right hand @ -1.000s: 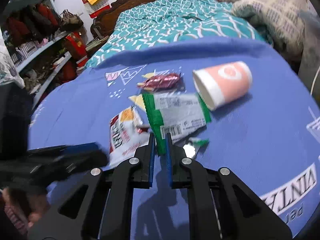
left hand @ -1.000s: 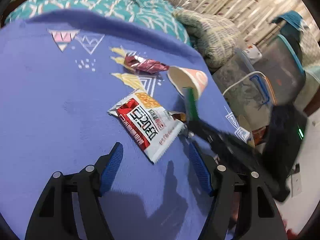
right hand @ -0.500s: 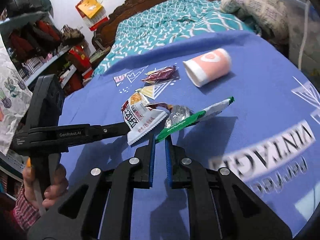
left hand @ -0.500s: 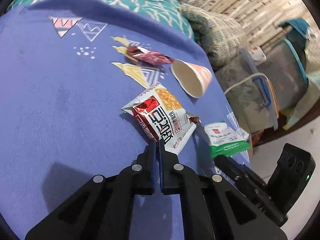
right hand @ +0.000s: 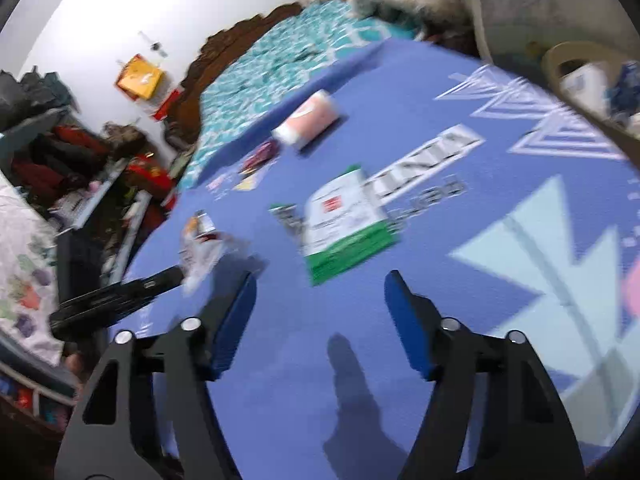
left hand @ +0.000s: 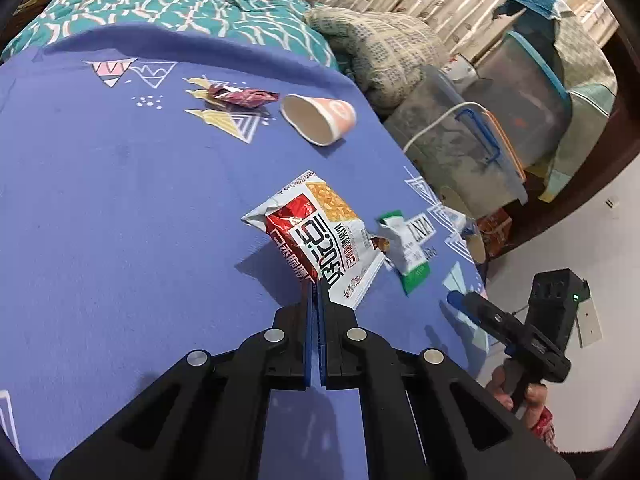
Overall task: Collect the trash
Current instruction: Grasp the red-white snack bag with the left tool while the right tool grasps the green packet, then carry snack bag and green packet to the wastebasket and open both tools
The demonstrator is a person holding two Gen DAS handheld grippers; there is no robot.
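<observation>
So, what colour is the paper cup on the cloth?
The cup is pink-orange outside, white inside; the left wrist view shows it best.

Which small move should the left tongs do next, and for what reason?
Probably carry the red-and-white snack packet toward the basket at the cloth's edge. The left tongs are shut on its corner; the right tongs, jaws just opened, are empty, and the green-and-white wrapper lies free.

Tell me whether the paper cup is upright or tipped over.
Tipped over. The paper cup lies on its side on the blue cloth, its open mouth facing sideways and its pink wall resting on the cloth.
</observation>
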